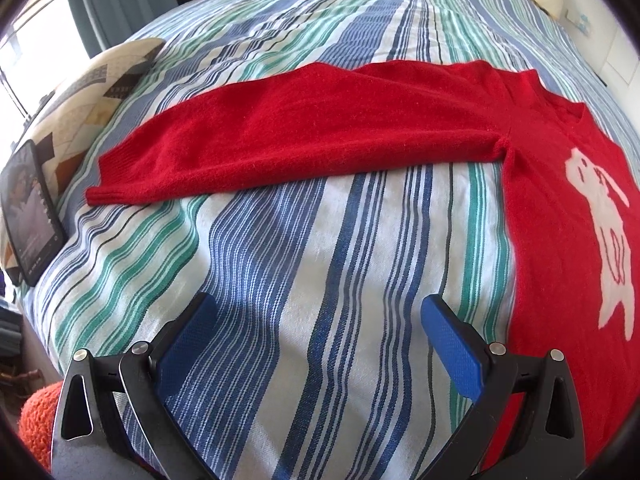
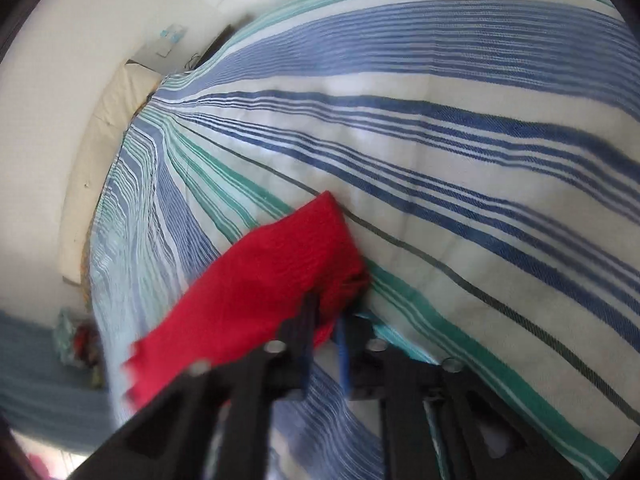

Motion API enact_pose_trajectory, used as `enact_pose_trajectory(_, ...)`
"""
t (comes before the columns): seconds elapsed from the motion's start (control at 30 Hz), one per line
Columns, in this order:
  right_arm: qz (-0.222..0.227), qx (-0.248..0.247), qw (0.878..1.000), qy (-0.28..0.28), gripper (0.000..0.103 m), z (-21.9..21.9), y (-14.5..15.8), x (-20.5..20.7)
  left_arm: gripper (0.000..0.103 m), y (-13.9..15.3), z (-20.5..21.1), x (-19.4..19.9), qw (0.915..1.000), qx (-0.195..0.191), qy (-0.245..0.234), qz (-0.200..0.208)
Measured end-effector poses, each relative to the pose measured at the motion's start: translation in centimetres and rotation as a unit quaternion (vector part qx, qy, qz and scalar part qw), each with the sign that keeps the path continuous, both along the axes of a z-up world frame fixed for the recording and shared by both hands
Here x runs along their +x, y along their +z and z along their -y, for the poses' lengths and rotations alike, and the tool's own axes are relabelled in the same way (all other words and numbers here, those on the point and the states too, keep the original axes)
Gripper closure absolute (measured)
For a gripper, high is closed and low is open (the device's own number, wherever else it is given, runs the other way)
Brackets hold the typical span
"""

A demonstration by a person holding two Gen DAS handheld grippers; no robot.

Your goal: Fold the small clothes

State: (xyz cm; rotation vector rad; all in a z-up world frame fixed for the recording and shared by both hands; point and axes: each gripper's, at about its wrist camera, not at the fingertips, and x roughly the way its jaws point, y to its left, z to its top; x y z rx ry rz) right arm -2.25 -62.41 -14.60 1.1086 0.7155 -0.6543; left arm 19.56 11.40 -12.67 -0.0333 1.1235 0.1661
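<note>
A red sweater point(image 1: 320, 132) lies flat on a striped bedspread point(image 1: 312, 264). In the left wrist view one sleeve stretches from the body at 3 o'clock toward its cuff at 9 o'clock, and a white animal figure point(image 1: 604, 236) shows on the chest at the right edge. The left gripper point(image 1: 320, 312) hangs over bare bedspread at 6 o'clock, its blue pads point(image 1: 452, 344) spread wide with nothing between them, near the sweater's side edge but apart from it. A tablet point(image 1: 30, 212) leans against a patterned pillow point(image 1: 100, 92) at 9 o'clock, and an orange knit thing point(image 1: 38, 420) sits at 7 o'clock.

In the blurred right wrist view the right gripper point(image 2: 326, 316) is pinched closed on a fold of the red knit at 6 o'clock. The cloth bunches at the fingertips and trails off toward 8 o'clock over the bedspread. A cream pillow point(image 2: 100, 152) lies along the white wall point(image 2: 60, 60) at 9 o'clock.
</note>
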Motion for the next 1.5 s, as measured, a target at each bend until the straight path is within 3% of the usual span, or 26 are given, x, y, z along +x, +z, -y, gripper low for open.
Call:
enact_pose_trajectory(0.1,0.024,-0.05,0.998,0.036,0.098,-1.3,4.4,2.1,0.001,0.0,0.1,0.1,1.0,-0.002,-0.005,-0.002)
enact_pose_trajectory(0.2,0.073,-0.104,0.984,0.125,0.098,-5.2,11.4,6.3,0.001,-0.4,0.5,0.5,0.9999,0.005,-0.011,-0.009)
enact_pose_trajectory(0.27,0.105,-0.142,0.964,0.199,0.099,-9.5,16.0,9.9,0.001,-0.5,0.7,0.7,0.9998,0.011,-0.016,-0.01)
enact_pose_trajectory(0.37,0.157,-0.167,0.924,0.306,0.098,-17.1,21.1,15.6,0.001,-0.4,0.8,0.6,0.9997,0.012,-0.019,-0.008)
enact_pose_trajectory(0.5,0.19,-0.142,0.877,0.418,0.097,-27.6,21.8,22.5,0.001,-0.3,0.0,0.3,1.0,0.001,-0.007,-0.007)
enact_pose_trajectory(0.53,0.197,-0.118,0.863,0.45,0.093,-30.0,21.0,24.1,0.001,-0.3,-0.2,0.3,1.0,-0.004,-0.004,-0.008)
enact_pose_trajectory(0.6,0.183,-0.053,0.84,0.507,0.054,-33.8,18.3,26.7,0.001,-0.3,-0.4,0.3,0.9999,-0.012,0.001,-0.008)
enact_pose_trajectory(0.63,0.178,-0.033,0.836,0.518,0.033,-35.0,17.1,27.1,0.001,-0.3,-0.4,0.2,0.9999,-0.014,0.002,-0.008)
enact_pose_trajectory(0.67,0.184,-0.017,0.834,0.521,0.034,-35.5,16.3,27.2,0.001,-0.3,-0.4,0.2,0.9999,-0.014,0.002,-0.008)
enact_pose_trajectory(0.73,0.195,-0.004,0.838,0.51,0.034,-34.6,15.5,26.4,0.001,-0.4,-0.3,0.3,0.9999,-0.012,0.0,-0.01)
enact_pose_trajectory(0.93,0.141,-0.014,0.892,0.429,0.034,-26.6,12.8,24.8,0.001,-0.8,0.3,0.6,0.9999,-0.001,-0.006,-0.015)
enact_pose_trajectory(1.03,0.131,0.041,0.898,0.419,0.034,-24.1,10.0,24.6,0.001,-0.9,0.5,0.6,0.9999,0.006,-0.006,-0.013)
enact_pose_trajectory(1.13,0.104,0.092,0.901,0.412,0.034,-23.7,5.1,24.5,0.0,-1.1,0.5,0.5,0.9999,0.01,-0.005,-0.01)
enact_pose_trajectory(1.2,0.034,0.075,0.915,0.395,0.035,-23.4,1.4,24.0,0.0,-1.4,0.6,0.4,0.9998,0.015,-0.006,-0.009)
enact_pose_trajectory(1.23,-0.01,0.05,0.923,0.381,0.05,-22.8,-0.2,23.8,0.0,-1.4,0.7,0.4,0.9998,0.018,-0.007,-0.008)
enact_pose_trajectory(1.27,-0.021,0.038,0.927,0.372,0.077,-22.3,-1.1,23.5,0.0,-1.4,0.7,0.3,0.9997,0.02,-0.008,-0.007)
enact_pose_trajectory(1.3,-0.027,0.026,0.931,0.362,0.086,-21.7,-1.3,23.0,0.0,-1.5,0.7,0.3,0.9997,0.021,-0.009,-0.007)
enact_pose_trajectory(1.33,-0.023,0.015,0.935,0.353,0.087,-21.3,-0.9,22.5,0.0,-1.5,0.8,0.3,0.9997,0.022,-0.009,-0.006)
enact_pose_trajectory(1.4,-0.021,-0.028,0.934,0.355,0.073,-21.2,1.3,21.4,0.0,-1.7,0.8,0.4,0.9997,0.021,-0.009,-0.009)
enact_pose_trajectory(1.43,-0.023,-0.058,0.929,0.366,0.056,-21.3,2.6,20.7,0.0,-1.8,0.8,0.5,0.9997,0.022,-0.01,-0.01)
enact_pose_trajectory(1.47,-0.02,-0.087,0.92,0.381,0.05,-21.7,3.9,19.9,0.0,-1.9,0.9,0.5,0.9997,0.023,-0.01,-0.01)
enact_pose_trajectory(1.5,-0.016,-0.113,0.91,0.398,0.05,-22.0,4.9,18.8,0.0,-1.9,0.9,0.5,0.9996,0.024,-0.01,-0.01)
